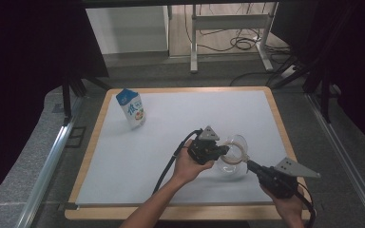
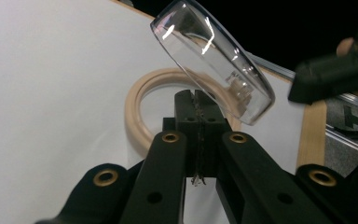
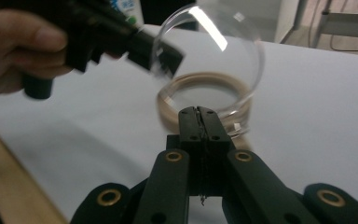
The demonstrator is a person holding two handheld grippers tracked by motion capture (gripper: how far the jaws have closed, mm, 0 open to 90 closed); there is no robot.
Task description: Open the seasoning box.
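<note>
A clear glass dome (image 1: 238, 141) stands tilted over a pale wooden ring (image 1: 242, 153) at the right of the white mat. My left gripper (image 1: 224, 150) comes in from the left, and its jaws (image 2: 198, 95) are shut at the dome's (image 2: 214, 51) lower rim, above the ring (image 2: 135, 107). From the lower right, my right gripper (image 1: 249, 164) reaches in. Its jaws (image 3: 198, 111) are pressed shut at the near edge of the ring (image 3: 168, 107), under the dome (image 3: 233, 56). Whether they pinch anything is hidden. The left gripper (image 3: 170, 58) touches the dome's left edge.
A blue and white carton (image 1: 134, 110) stands upright at the far left of the white mat (image 1: 171, 142). The mat lies on a wood-edged table (image 1: 95, 137). Beyond the table are metal desk legs and cables on the floor.
</note>
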